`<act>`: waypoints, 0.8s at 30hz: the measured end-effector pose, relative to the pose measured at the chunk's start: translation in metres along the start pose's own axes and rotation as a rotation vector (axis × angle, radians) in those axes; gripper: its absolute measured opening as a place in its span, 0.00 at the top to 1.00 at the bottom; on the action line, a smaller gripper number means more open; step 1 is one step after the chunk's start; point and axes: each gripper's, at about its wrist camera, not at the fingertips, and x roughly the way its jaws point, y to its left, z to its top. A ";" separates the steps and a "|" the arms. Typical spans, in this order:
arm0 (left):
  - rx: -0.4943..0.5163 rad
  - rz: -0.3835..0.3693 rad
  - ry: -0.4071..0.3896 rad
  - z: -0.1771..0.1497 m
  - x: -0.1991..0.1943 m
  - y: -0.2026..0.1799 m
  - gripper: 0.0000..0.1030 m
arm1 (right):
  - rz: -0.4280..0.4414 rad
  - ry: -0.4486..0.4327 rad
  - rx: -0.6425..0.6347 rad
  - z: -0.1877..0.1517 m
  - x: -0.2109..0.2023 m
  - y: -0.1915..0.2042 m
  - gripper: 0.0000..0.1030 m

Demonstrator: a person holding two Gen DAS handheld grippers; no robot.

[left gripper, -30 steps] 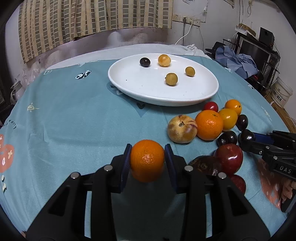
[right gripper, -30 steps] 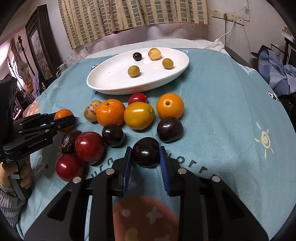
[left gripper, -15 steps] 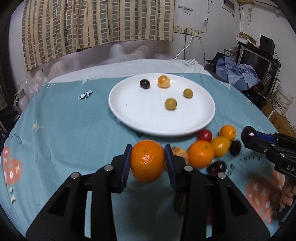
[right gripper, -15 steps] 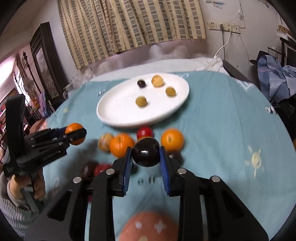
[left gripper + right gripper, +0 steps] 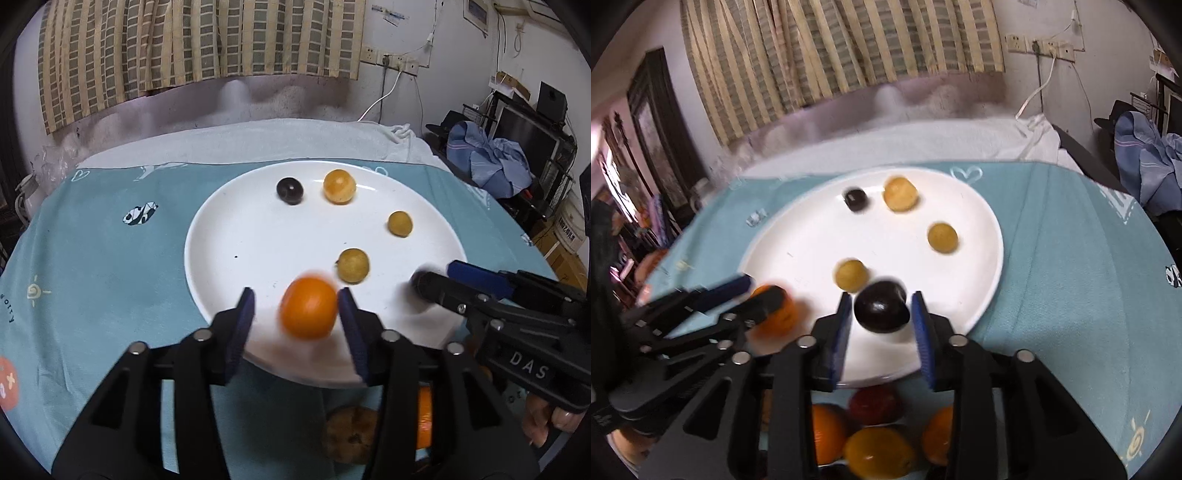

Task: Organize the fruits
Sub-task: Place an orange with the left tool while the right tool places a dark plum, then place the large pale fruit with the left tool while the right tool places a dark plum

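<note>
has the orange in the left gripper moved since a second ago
Yes. The orange went from low over the blue cloth, short of the white plate, to above the plate's near rim. The left gripper is opening, a gap showing beside the orange.

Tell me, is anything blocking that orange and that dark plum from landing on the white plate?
Nothing visible. The left gripper and right gripper are opening, with the orange and dark plum loose between the pads over bare plate. The nearest small yellow fruit sits just beyond.
</note>
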 end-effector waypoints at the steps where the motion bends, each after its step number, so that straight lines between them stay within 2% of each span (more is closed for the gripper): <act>1: -0.002 0.002 -0.003 0.000 -0.001 0.001 0.46 | -0.005 -0.028 -0.006 0.000 -0.003 0.000 0.43; 4: -0.014 -0.008 -0.006 -0.001 -0.005 0.005 0.45 | -0.013 -0.073 -0.036 0.001 -0.017 0.003 0.43; 6: -0.010 0.006 -0.017 -0.003 -0.010 0.005 0.40 | 0.010 -0.104 -0.029 0.002 -0.033 0.004 0.43; 9: 0.007 0.028 -0.034 -0.011 -0.023 0.004 0.38 | 0.018 -0.128 -0.034 0.001 -0.053 0.007 0.43; 12: 0.021 0.023 -0.034 -0.023 -0.038 0.004 0.36 | 0.026 -0.141 -0.024 -0.015 -0.073 0.003 0.41; 17: 0.063 0.028 -0.035 -0.052 -0.060 -0.006 0.32 | 0.021 -0.104 0.079 -0.051 -0.087 -0.021 0.41; 20: 0.093 0.020 -0.031 -0.064 -0.065 -0.013 0.30 | 0.042 -0.084 0.130 -0.058 -0.090 -0.030 0.41; 24: 0.137 0.043 -0.016 -0.069 -0.058 -0.021 0.29 | 0.054 -0.099 0.153 -0.058 -0.095 -0.034 0.41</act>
